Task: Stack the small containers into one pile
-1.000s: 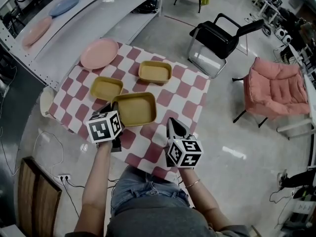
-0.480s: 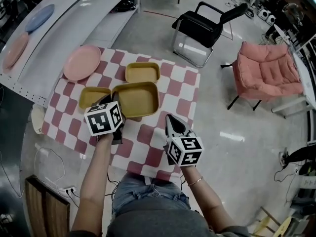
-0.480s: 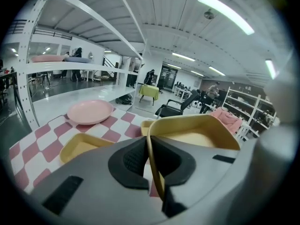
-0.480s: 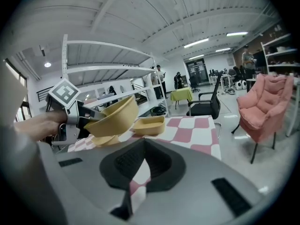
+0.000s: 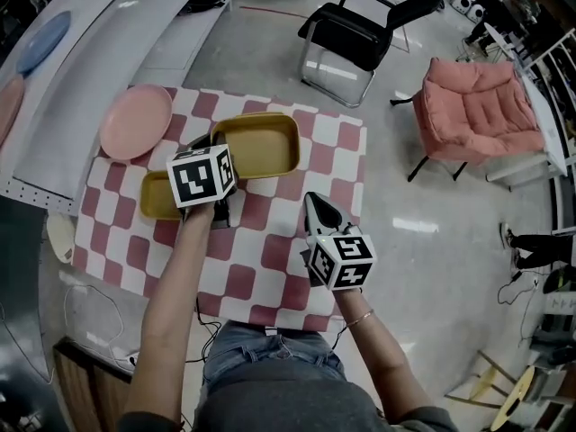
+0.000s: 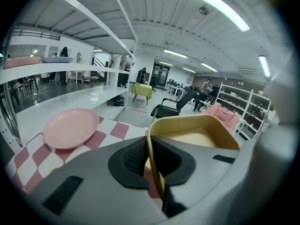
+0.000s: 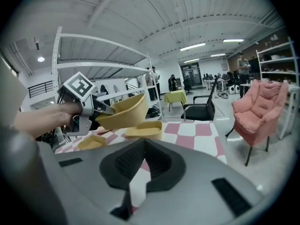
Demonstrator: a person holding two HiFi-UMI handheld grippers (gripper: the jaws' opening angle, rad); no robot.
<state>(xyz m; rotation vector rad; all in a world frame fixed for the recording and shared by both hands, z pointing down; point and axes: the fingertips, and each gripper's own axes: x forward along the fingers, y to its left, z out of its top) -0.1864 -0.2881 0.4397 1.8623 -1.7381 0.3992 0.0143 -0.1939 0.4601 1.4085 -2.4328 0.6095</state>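
Over far container (image 7: 143, 130), left tool (image 6: 153, 167) has carried big container (image 5: 261, 144) across, pinching its rim; right tool (image 5: 318, 212) closed, empty. Set-down looks next.

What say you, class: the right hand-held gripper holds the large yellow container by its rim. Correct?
No: the left hand-held gripper holds the large yellow container by its rim, as the left gripper view shows.

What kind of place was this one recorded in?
Probably a large open-plan workshop or lab hall: ceiling strip lights, long white shelving racks, and a black office chair on a wide polished floor.
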